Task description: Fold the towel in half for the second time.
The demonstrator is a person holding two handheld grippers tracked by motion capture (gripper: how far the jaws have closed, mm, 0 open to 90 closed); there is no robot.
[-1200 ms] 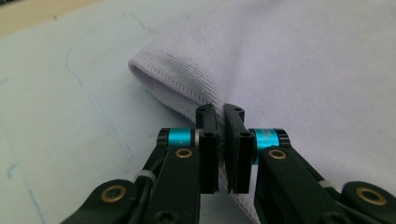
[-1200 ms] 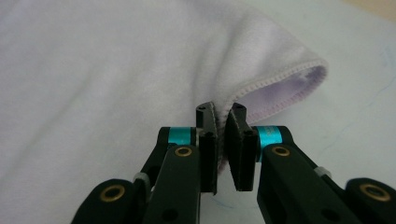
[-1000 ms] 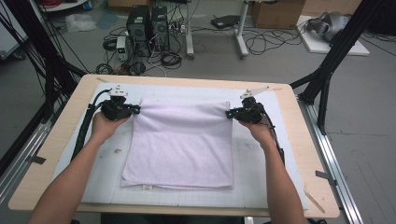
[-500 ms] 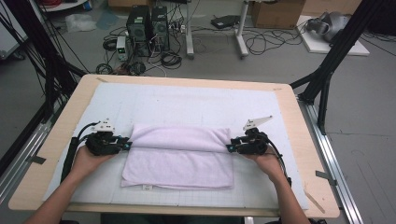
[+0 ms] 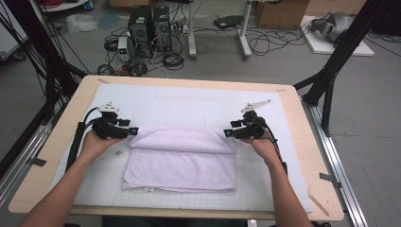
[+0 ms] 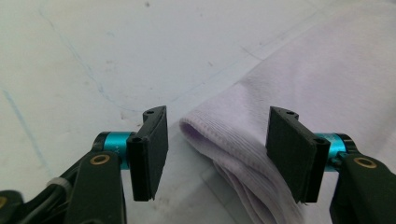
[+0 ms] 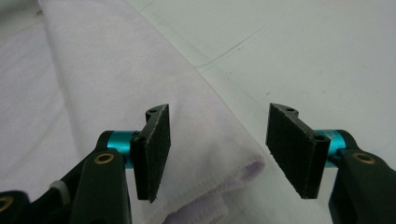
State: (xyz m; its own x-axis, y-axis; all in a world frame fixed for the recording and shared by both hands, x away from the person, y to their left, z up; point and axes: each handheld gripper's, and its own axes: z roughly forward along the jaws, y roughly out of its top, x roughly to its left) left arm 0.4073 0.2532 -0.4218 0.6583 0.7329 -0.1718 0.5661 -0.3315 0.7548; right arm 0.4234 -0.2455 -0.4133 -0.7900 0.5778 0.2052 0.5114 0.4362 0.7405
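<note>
**Q:** Wooden table (image 5: 61, 156), white gridded mat (image 5: 189, 104), cabled floor beyond: where does the cloth lie?

**A:** The lilac towel (image 5: 182, 158) lies near the mat's front edge, its far part folded over toward the person into a rounded fold.

**Q:** And the left gripper (image 5: 134, 131)?

**A:** It sits at the fold's left end. Its jaws have just been opening; the corner lies between the pads (image 6: 152, 151), unpressed.

**Q:** The right gripper (image 5: 228, 134)?

**A:** At the fold's right end, likewise just opened, its pads (image 7: 292, 147) clear of the corner below.
</note>
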